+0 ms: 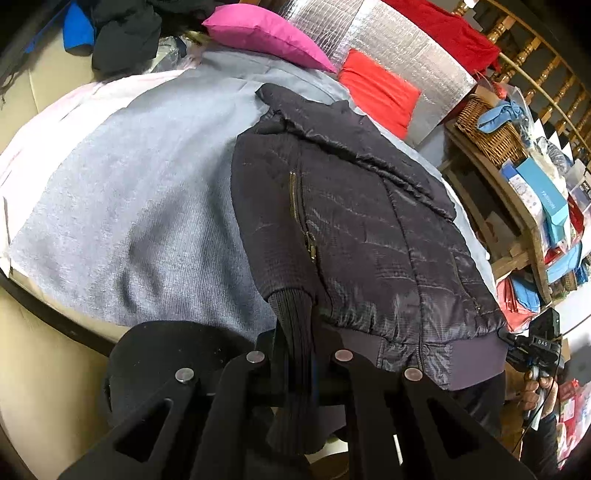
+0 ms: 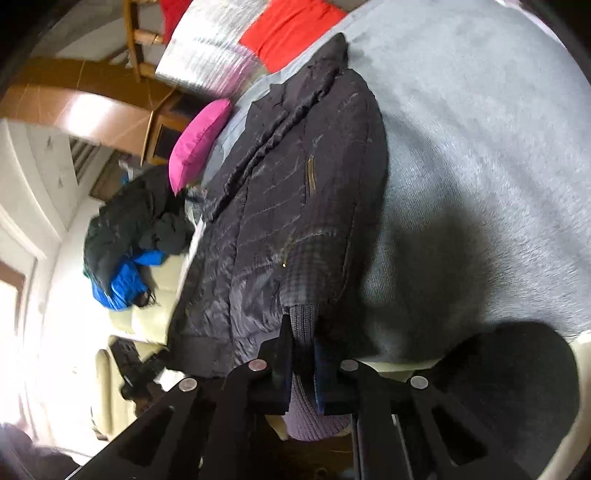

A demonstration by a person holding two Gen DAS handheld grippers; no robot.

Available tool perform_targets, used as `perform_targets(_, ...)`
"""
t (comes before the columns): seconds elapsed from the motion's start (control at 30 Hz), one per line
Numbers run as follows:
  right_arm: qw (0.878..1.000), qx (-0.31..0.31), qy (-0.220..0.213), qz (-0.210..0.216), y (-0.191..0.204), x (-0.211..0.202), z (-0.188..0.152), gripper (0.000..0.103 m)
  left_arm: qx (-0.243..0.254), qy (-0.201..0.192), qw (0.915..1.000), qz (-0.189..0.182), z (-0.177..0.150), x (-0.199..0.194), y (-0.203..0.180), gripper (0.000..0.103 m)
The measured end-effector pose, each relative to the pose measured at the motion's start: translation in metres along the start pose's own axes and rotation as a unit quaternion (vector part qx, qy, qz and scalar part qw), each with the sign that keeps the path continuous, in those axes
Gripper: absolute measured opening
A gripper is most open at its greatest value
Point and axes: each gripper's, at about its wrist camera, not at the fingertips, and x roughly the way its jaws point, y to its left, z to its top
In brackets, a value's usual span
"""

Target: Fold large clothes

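Left gripper (image 1: 297,354) pinches one ribbed cuff (image 1: 291,314) of the dark jacket (image 1: 354,236); right gripper (image 2: 303,354), somewhat blurred, seems clamped on another cuff (image 2: 303,325). The jacket lies on a grey blanket (image 1: 140,192); beyond, a pink cushion (image 1: 266,35).

Both fisheye views bend strongly toward dark, vignetted edges. The right wrist view is motion-blurred, with blown-out glare at its left side, perhaps from a window. The jacket (image 1: 354,221) shows soft sheen, and dark shadows fall on the grey blanket (image 2: 480,166).
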Motion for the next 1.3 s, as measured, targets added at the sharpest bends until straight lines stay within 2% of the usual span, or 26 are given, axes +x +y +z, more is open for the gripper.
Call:
perform_targets(0.1, 1.000, -0.001, -0.007, 0.011, 0.002, 0.005, 0.005, 0.015, -0.004, 0.002, 1.0000, 0.001, 0.001, 0.002, 0.000, 0.008)
perform_targets(0.17, 1.000, -0.016, -0.006, -0.004, 0.007, 0.008, 0.007, 0.018, -0.011, 0.006, 0.9999, 0.001, 0.002, 0.006, 0.002, 0.008)
perform_targets(0.27, 1.000, -0.008, 0.004, -0.025, 0.006, 0.014, 0.008, 0.025, -0.022, 0.013, 0.9997, 0.001, 0.001, 0.010, 0.006, 0.009)
perform_targets(0.33, 0.999, -0.014, 0.004, -0.033, 0.007, 0.012, 0.006, 0.039, -0.026, 0.017, 0.9995, 0.002, -0.001, 0.012, 0.007, 0.009)
perform_targets(0.37, 0.999, -0.013, 0.004, -0.042, 0.006, 0.012, 0.005, 0.066, -0.029, 0.018, 0.9994, 0.002, -0.001, 0.014, 0.007, 0.009)
perform_targets(0.4, 0.999, -0.013, -0.001, -0.051, 0.005, 0.010, 0.004, 0.074, -0.030, 0.018, 0.9994, 0.001, -0.001, 0.014, 0.008, 0.009)
perform_targets(0.5, 0.998, -0.023, 0.003, -0.053, 0.005, 0.012, 0.005, 0.075, -0.029, 0.021, 0.9994, 0.002, 0.000, 0.018, 0.006, 0.013)
perform_targets(0.57, 0.998, -0.023, 0.011, -0.059, 0.004, 0.018, 0.008, 0.075, -0.030, 0.029, 0.9991, -0.001, 0.002, 0.023, 0.006, 0.028)
perform_targets(0.6, 0.997, -0.020, 0.016, -0.066, 0.003, 0.022, 0.010, 0.075, -0.032, 0.032, 0.9990, -0.002, 0.002, 0.025, 0.005, 0.040)
perform_targets(0.63, 0.997, -0.021, 0.019, -0.072, 0.003, 0.028, 0.012, 0.075, -0.031, 0.032, 0.9990, -0.004, 0.002, 0.027, 0.004, 0.044)
perform_targets(0.83, 0.992, -0.046, 0.038, -0.110, 0.009, 0.041, 0.009, 0.070, -0.016, 0.034, 0.9993, 0.007, 0.001, 0.029, -0.005, 0.049)
perform_targets(0.93, 0.992, -0.032, 0.022, -0.121, 0.007, 0.026, 0.009, 0.068, -0.022, 0.035, 0.9991, 0.004, 0.003, 0.028, -0.001, 0.049)
perform_targets(1.03, 0.986, -0.044, 0.014, -0.162, 0.008, 0.020, 0.010, 0.070, -0.021, 0.042, 0.9989, 0.009, 0.006, 0.033, -0.001, 0.049)
perform_targets(1.13, 0.989, -0.038, 0.031, -0.141, 0.008, 0.032, 0.013, 0.070, -0.010, 0.049, 0.9986, 0.017, 0.008, 0.038, -0.004, 0.049)
perform_targets(1.17, 0.989, -0.041, 0.038, -0.137, 0.010, 0.038, 0.012, 0.067, -0.009, 0.049, 0.9986, 0.018, 0.007, 0.039, -0.004, 0.049)
perform_targets(1.2, 0.987, -0.048, 0.041, -0.145, 0.012, 0.044, 0.011, 0.048, -0.007, 0.049, 0.9986, 0.019, 0.008, 0.039, -0.004, 0.049)
perform_targets(1.23, 0.986, -0.051, 0.045, -0.151, 0.012, 0.049, 0.009, 0.033, -0.005, 0.049, 0.9986, 0.022, 0.008, 0.039, -0.004, 0.045)
perform_targets(1.3, 0.988, -0.038, 0.047, -0.140, 0.009, 0.051, 0.009, 0.019, -0.005, 0.046, 0.9986, 0.025, 0.008, 0.037, -0.001, 0.032)
